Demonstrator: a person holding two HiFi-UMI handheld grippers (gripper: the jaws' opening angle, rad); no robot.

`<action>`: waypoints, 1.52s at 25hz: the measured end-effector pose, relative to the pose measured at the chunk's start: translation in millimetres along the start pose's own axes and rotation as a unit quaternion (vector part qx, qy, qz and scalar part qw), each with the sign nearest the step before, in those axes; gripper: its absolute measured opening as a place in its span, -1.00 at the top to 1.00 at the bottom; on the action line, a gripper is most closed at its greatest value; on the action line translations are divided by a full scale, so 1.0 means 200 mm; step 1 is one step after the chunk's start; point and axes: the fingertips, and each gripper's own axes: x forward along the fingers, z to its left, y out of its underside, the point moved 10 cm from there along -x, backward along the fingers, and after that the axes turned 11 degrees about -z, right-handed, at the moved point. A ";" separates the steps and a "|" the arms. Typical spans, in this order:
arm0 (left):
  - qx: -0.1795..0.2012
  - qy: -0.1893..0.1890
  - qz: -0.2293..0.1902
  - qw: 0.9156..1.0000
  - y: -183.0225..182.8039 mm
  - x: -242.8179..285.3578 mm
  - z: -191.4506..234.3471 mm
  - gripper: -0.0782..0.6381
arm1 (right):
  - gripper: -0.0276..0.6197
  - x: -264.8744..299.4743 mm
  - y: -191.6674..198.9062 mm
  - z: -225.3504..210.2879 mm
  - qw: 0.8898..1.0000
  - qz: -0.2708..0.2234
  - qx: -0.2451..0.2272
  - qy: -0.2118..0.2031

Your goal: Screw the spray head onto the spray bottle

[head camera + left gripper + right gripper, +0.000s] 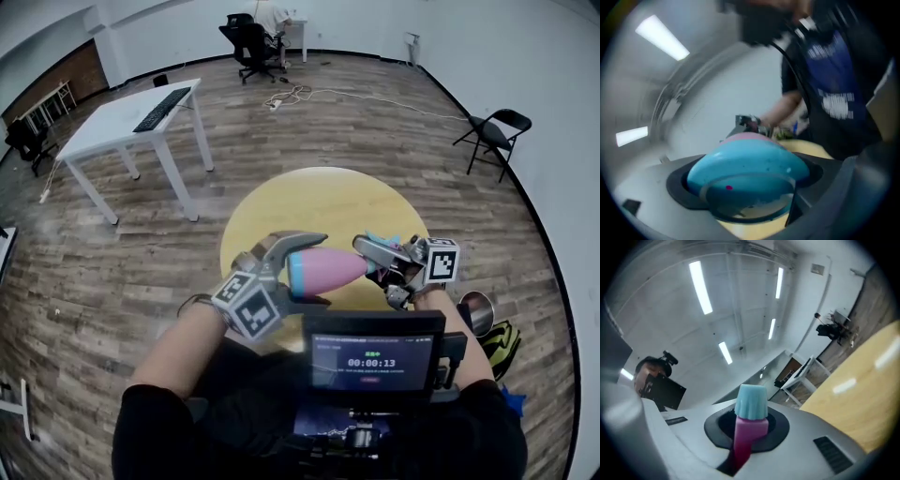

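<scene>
A pink spray bottle with a light blue base lies on its side in the air above the round yellow table. My left gripper is shut on it near the base. In the left gripper view the blue base fills the jaws. The bottle's narrow end points right at my right gripper, which is shut on the spray head. The right gripper view shows that head's light blue collar above its magenta body. Whether neck and head touch is hidden.
A white desk with a keyboard stands at the far left. A black folding chair is at the right wall and an office chair at the back. A screen with a timer hangs at the person's chest.
</scene>
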 end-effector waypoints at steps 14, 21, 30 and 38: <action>-0.656 -0.052 -0.303 0.690 0.28 -0.13 0.23 -0.76 | 0.86 0.06 -0.05 0.19 0.967 -0.007 -0.254 -0.012; -0.087 0.020 -0.043 0.995 -0.03 -0.01 0.03 -0.75 | 0.87 0.02 -0.02 0.04 0.999 0.017 -0.046 -0.003; -0.364 -0.119 -0.181 0.906 0.11 -0.23 0.22 -0.75 | 0.86 -0.02 -0.09 0.10 0.988 -0.056 -0.145 -0.010; -0.558 -0.028 -0.233 0.796 0.14 -0.07 0.19 -0.75 | 0.86 0.06 -0.04 0.18 0.975 -0.004 -0.220 -0.034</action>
